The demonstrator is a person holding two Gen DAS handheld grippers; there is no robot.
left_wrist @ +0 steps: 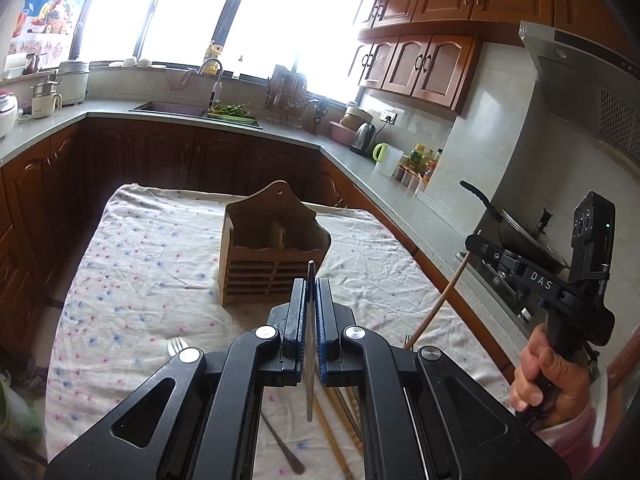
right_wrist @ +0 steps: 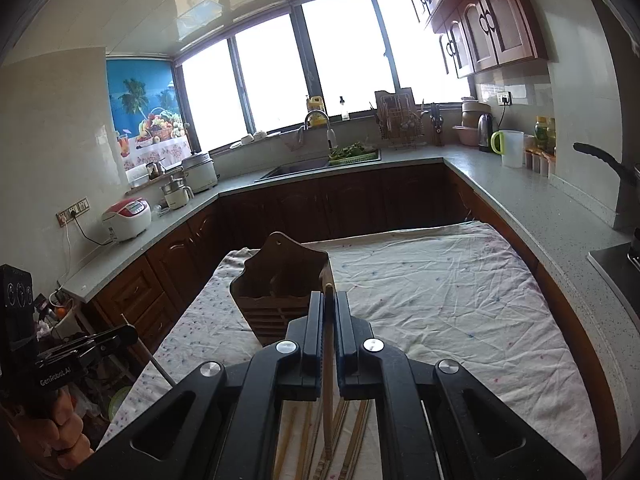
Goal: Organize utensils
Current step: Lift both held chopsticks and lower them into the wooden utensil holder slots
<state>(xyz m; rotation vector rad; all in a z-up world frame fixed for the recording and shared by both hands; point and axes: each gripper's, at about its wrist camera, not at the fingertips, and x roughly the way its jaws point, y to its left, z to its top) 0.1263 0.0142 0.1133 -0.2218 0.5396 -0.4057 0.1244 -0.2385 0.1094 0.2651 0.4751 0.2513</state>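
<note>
A: Where's the wooden utensil caddy [left_wrist: 274, 252]? Centred on the cloth, ahead.

B: A metal utensil [left_wrist: 310, 344] is clamped by the left gripper [left_wrist: 311, 300], a chopstick [right_wrist: 328, 360] by the right gripper [right_wrist: 329, 316] (tips should be lowered vertically).

I'm working in a home kitchen. Brown wooden wall cabinets [right_wrist: 486, 26] hang over a grey U-shaped counter [right_wrist: 532, 200], and a sink [right_wrist: 294, 170] with a curved tap [right_wrist: 316, 120] sits under a wide window [right_wrist: 320, 68]. I can see a rice cooker [right_wrist: 127, 219] plugged in at the left, an electric kettle [right_wrist: 486, 132] and seasoning bottles [right_wrist: 545, 133] at the right, a dish rack [right_wrist: 398, 120] by the window, and a range hood [left_wrist: 580, 80] above a lidded wok [left_wrist: 524, 236] on the stove.
</note>
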